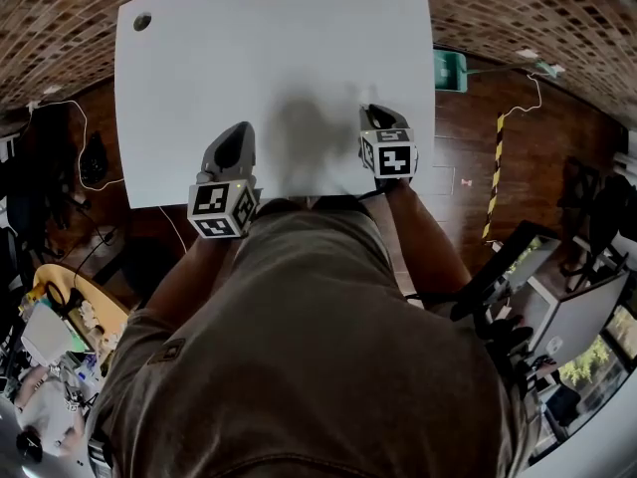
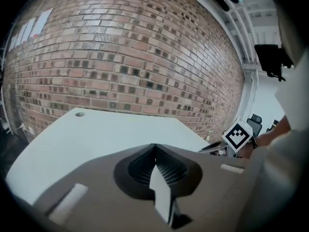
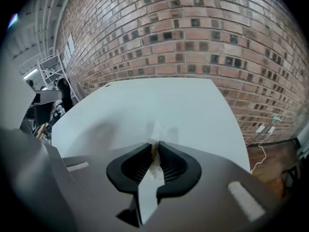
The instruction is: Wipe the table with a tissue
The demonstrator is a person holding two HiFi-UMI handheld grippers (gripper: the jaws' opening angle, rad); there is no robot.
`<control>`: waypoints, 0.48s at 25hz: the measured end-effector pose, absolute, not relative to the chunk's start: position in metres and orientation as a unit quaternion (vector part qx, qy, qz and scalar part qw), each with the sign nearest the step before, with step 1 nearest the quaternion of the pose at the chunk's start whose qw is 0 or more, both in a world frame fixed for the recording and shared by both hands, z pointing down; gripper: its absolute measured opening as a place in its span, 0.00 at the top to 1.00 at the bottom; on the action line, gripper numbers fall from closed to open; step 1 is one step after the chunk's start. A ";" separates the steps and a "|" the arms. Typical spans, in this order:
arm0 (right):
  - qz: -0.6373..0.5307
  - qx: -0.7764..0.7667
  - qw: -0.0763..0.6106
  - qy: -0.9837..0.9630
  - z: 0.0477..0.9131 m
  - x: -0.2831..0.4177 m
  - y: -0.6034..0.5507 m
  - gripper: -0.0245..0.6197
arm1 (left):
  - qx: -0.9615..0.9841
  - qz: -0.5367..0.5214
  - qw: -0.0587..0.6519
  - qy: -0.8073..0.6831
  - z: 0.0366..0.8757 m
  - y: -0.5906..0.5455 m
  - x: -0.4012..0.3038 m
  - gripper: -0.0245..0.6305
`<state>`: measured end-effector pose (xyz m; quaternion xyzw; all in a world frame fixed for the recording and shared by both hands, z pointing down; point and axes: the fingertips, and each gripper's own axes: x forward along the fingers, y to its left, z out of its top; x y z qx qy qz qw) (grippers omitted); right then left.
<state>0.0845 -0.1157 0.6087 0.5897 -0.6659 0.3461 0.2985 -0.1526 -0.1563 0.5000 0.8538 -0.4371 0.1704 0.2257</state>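
The white table [image 1: 269, 58] fills the upper middle of the head view. My right gripper [image 1: 376, 116] hangs over the table's near right part, and in the right gripper view [image 3: 155, 146] it is shut on a small piece of white tissue [image 3: 157, 129] whose crumpled end pokes out past the fingertips, just above the tabletop [image 3: 169, 100]. My left gripper [image 1: 239, 132] is over the near left edge of the table. Seen in the left gripper view [image 2: 154, 146], its jaws meet with nothing between them. The tissue is hidden in the head view.
A round dark grommet [image 1: 142, 21] sits in the table's far left corner. A brick wall [image 2: 120, 57] stands behind the table. A green object [image 1: 450, 70] lies on the floor to the right, with cables and a cluttered desk [image 1: 60, 327] at lower left.
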 end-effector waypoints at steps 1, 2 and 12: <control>0.346 0.590 0.299 -0.665 0.609 0.086 -0.116 0.87 | 0.854 0.170 0.225 -0.437 0.500 -0.156 -0.152 0.96; 0.345 0.589 0.300 -0.666 0.609 0.085 -0.116 0.87 | 0.853 0.170 0.225 -0.439 0.500 -0.155 -0.152 0.96; 0.329 0.531 0.317 -0.713 0.611 0.016 -0.126 0.87 | 0.834 0.166 0.228 -0.475 0.500 -0.151 -0.193 0.96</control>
